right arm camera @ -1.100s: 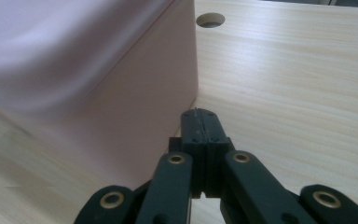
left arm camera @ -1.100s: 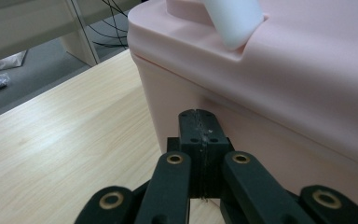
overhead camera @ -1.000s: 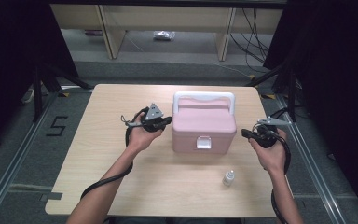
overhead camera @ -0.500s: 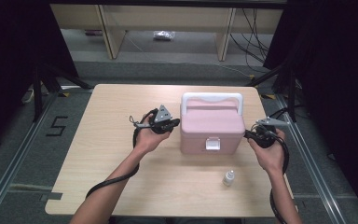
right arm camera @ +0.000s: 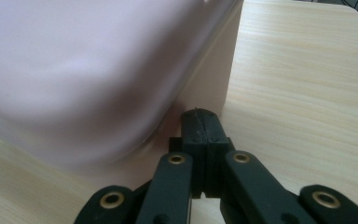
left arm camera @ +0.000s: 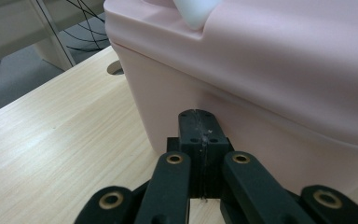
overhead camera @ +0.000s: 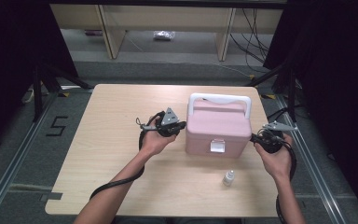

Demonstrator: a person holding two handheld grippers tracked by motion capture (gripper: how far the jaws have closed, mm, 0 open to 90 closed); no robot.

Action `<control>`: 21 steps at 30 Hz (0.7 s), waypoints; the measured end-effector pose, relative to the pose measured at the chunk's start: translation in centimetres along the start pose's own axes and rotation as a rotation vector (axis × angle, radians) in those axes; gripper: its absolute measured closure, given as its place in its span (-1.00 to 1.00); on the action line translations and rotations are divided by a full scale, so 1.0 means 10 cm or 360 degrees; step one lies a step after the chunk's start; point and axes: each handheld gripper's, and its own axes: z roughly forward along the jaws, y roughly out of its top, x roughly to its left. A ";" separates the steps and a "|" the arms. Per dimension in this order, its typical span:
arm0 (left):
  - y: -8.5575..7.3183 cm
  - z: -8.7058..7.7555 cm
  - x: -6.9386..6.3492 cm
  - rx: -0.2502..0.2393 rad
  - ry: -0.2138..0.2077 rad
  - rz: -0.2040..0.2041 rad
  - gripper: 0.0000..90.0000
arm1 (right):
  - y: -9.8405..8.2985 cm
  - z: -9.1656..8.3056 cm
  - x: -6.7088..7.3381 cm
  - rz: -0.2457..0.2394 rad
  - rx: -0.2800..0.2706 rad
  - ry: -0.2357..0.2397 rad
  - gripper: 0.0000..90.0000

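Pink box [overhead camera: 217, 129] had shifted rightward across table [overhead camera: 112, 140] since earlier frame. Left gripper [overhead camera: 179, 126] and right gripper [overhead camera: 255, 138] flanked it, jaws clenched, empty, tips at its side walls. Recommended equal low pressure to avoid tipping.

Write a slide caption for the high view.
Two shut hand-held grippers, left and right, flank a pink plastic carry box on a wooden table.

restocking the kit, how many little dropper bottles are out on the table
1. The small dropper bottle stands upright on the table, in front of the pink box toward its right. More may be hidden inside the closed box.
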 end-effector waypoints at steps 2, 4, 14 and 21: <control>0.00 0.01 -0.03 -0.0007 -0.0015 0.0003 1.00 | -0.02 -0.03 0.01 0.0018 0.0015 -0.0040 1.00; 0.00 0.01 -0.06 -0.0015 -0.0030 -0.0003 1.00 | -0.03 -0.06 -0.01 -0.0003 0.0009 -0.0047 1.00; 0.00 0.03 -0.14 -0.0028 -0.0046 -0.0008 0.99 | -0.08 -0.13 -0.03 0.0032 -0.0012 -0.0057 1.00; -0.01 0.04 -0.14 -0.0026 -0.0038 -0.0015 0.99 | -0.09 -0.15 -0.04 0.0000 -0.0019 -0.0042 1.00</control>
